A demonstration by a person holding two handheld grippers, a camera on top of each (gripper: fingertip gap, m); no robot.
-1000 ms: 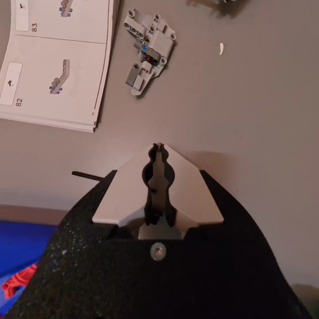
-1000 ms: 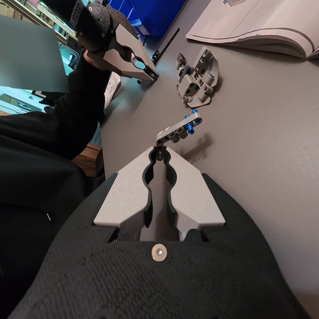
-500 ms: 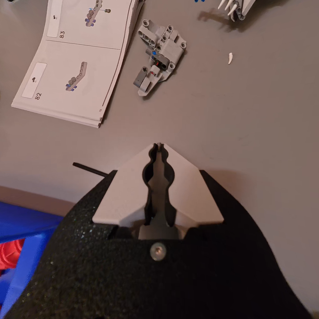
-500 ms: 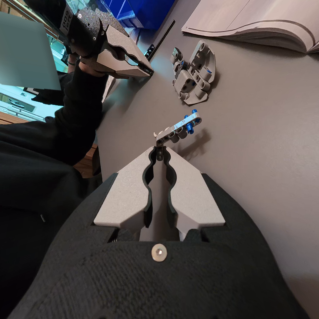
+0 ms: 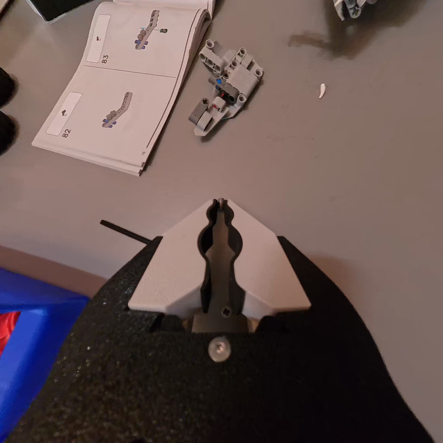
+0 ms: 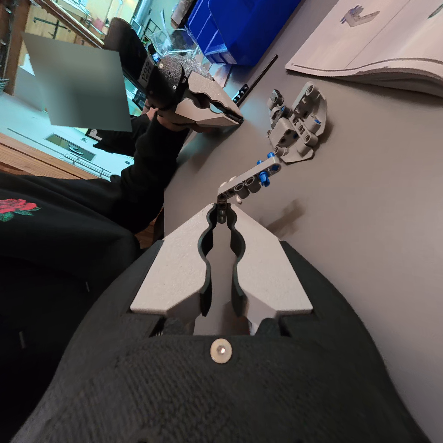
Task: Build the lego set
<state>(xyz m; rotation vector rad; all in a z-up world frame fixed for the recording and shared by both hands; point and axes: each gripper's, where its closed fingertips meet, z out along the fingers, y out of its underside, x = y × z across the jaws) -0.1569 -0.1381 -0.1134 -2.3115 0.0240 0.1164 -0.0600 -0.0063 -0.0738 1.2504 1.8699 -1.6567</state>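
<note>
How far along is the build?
Done: a grey sub-assembly lies beside the open manual. In hand: the right gripper holds a bent beam with blue pins; the left gripper pinches something tiny. Left: joining beam and sub-assembly.

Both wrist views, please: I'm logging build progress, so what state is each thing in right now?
Right claw: shut on the bent grey beam.
Bent grey beam: held above the table, blue pins fitted.
Left claw: shut on a small grey piece.
Small grey piece: pinched at the tips, mostly hidden.
Grey sub-assembly: lying flat on the table, untouched.
Instruction booklet: open.
White tooth piece: loose on the table.
</note>
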